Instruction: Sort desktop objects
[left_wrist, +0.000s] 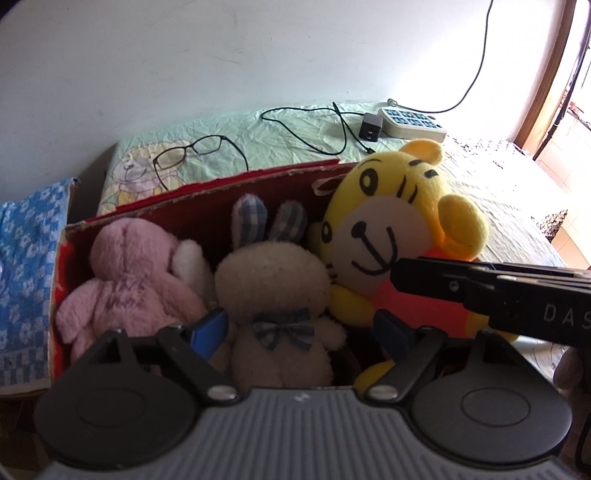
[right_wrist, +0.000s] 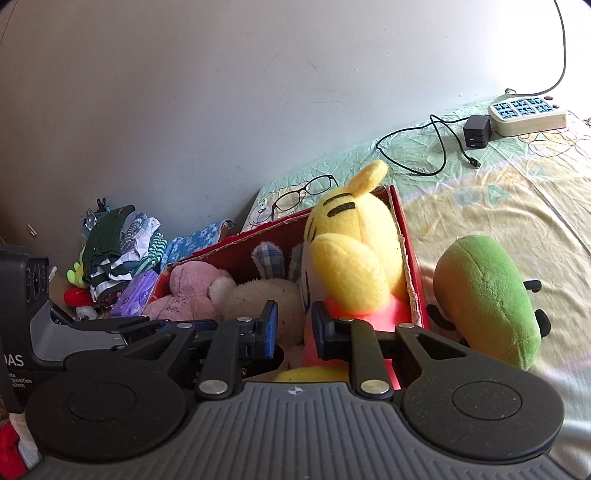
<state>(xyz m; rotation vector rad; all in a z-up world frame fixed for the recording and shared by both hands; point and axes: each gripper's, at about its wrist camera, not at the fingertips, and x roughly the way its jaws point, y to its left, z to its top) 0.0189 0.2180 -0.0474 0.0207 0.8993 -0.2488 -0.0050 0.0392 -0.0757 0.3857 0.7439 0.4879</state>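
Left wrist view: the left gripper (left_wrist: 299, 325) stands wide, its blue pads either side of the beige rabbit (left_wrist: 275, 295) without pressing it. Right wrist view: the right gripper (right_wrist: 294, 328) is narrow; whether its pads pinch the yellow tiger (right_wrist: 354, 258) I cannot tell. Taking the red box (left_wrist: 221, 192) as landmark: rabbit, tiger and a pink plush (left_wrist: 129, 280) sit inside it, a green plush (right_wrist: 487, 295) lies just outside its right wall, and glasses (left_wrist: 188, 155) rest behind it on the bedsheet (right_wrist: 498, 206).
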